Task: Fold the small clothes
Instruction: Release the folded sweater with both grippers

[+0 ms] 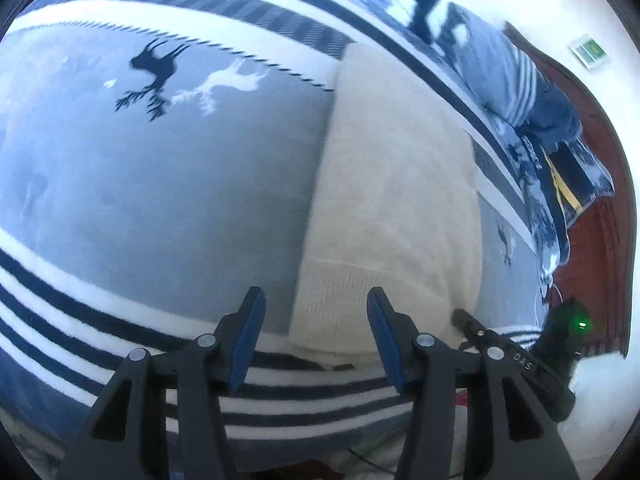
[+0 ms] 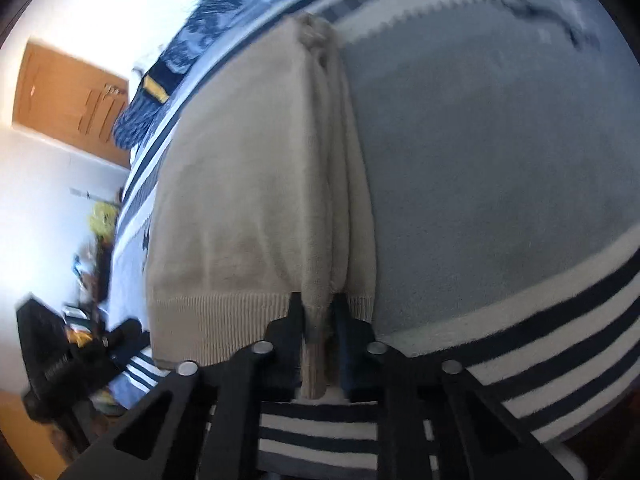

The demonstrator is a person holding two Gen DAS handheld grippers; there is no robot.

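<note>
Home bedroom: blanket-covered bed [image 1: 160,184], wooden door [image 2: 72,104].

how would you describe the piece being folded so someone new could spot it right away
A grey blanket with navy and white stripes and deer figures covers the bed. On it lies a cream knitted sweater, folded into a long strip with a ribbed hem; the right gripper pinches a fold at that hem. It is the only plain, pale, unpatterned piece there.

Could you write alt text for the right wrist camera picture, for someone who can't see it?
The right gripper is shut on a hanging fold of a cream knitted sweater, which lies on a grey blanket with navy and white stripes. A wooden door shows at far left.
</note>
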